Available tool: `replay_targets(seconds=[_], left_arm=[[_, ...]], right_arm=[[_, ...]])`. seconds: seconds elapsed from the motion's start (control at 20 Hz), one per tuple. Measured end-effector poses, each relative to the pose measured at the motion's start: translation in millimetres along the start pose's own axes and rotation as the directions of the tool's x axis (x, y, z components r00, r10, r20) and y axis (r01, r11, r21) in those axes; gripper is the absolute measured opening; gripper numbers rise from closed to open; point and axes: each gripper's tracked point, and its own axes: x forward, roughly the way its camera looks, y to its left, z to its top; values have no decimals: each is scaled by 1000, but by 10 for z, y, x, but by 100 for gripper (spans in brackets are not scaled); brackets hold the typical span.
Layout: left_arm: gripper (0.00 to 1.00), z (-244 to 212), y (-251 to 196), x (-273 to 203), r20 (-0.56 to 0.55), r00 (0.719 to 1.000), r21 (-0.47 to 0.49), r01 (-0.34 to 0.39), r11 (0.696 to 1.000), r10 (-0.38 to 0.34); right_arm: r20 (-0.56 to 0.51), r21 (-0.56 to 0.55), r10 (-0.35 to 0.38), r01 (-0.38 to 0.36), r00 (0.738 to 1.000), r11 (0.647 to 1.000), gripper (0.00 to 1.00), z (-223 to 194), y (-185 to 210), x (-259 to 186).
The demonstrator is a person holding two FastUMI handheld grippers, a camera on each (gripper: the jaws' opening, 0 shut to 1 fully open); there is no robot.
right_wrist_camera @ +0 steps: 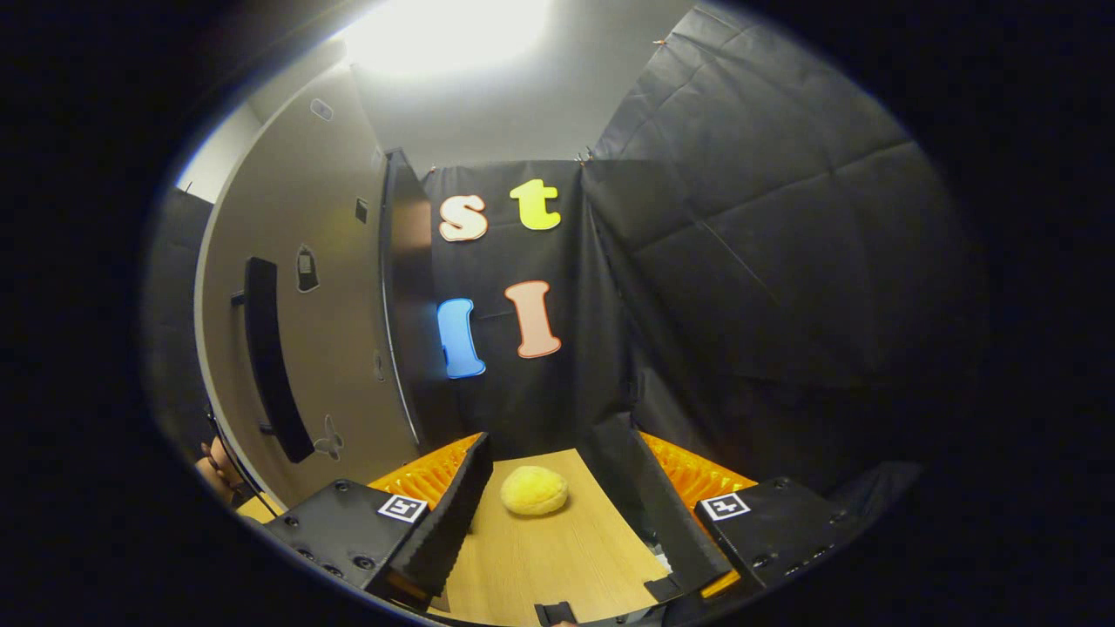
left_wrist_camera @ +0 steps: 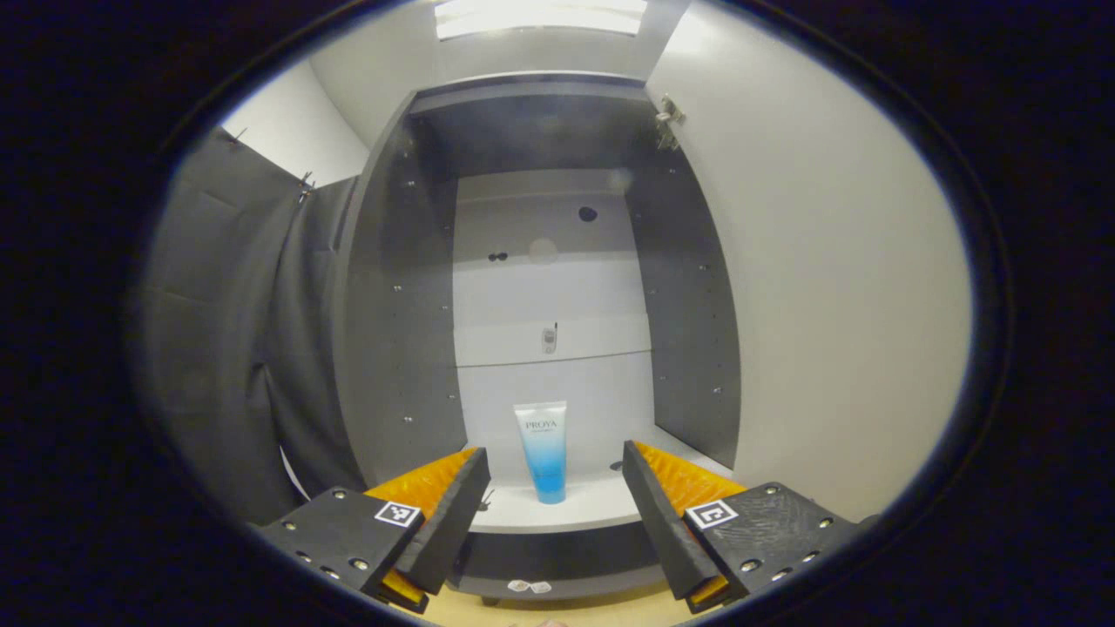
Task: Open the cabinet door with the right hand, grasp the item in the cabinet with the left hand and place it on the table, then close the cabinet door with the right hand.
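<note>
In the left gripper view the cabinet (left_wrist_camera: pixel 401 287) stands open, its door (left_wrist_camera: pixel 827 305) swung out to the right. A white-and-blue tube (left_wrist_camera: pixel 543 453) stands upright on the cabinet's white floor (left_wrist_camera: pixel 566 509). My left gripper (left_wrist_camera: pixel 555 514) is open, in front of the cabinet, with the tube farther in between its fingers and untouched. In the right gripper view the open door (right_wrist_camera: pixel 331 322) with its dark bar handle (right_wrist_camera: pixel 270 357) is at the left. My right gripper (right_wrist_camera: pixel 557 522) is open over the wooden table (right_wrist_camera: pixel 549 549), holding nothing.
A yellow round sponge-like object (right_wrist_camera: pixel 533 490) lies on the table ahead of the right gripper. Black cloth walls (right_wrist_camera: pixel 740 287) close the booth behind and to the right. A hand (right_wrist_camera: pixel 213 475) shows at the lower left of the right gripper view.
</note>
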Motion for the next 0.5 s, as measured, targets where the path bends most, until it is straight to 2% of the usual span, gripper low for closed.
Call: replay_targets(seconds=[0.1,0.15,0.2,0.35,0.45,0.5], left_arm=[[92,-121,21,274,-20,1000,-4,10,1000,-10],[94,-178,34,394,-36,999,-14,13,1000,-14],[92,-239,47,462,-50,999,-29,16,999,-18],[95,-387,64,765,-74,997,-57,28,998,-32],[93,-407,82,861,-70,997,-57,33,998,-37],[84,-434,62,930,-72,996,-70,40,997,-45]], right_arm=[[-1,12,-47,47,999,999,98,-31,-17,74],[-3,17,-62,62,998,998,98,-41,-17,108],[-4,22,-73,73,997,997,98,-40,-6,147],[-12,19,-104,104,995,994,98,-80,36,225],[-18,5,-118,118,993,993,98,-103,68,278],[-16,0,-122,122,992,993,98,-99,76,287]])
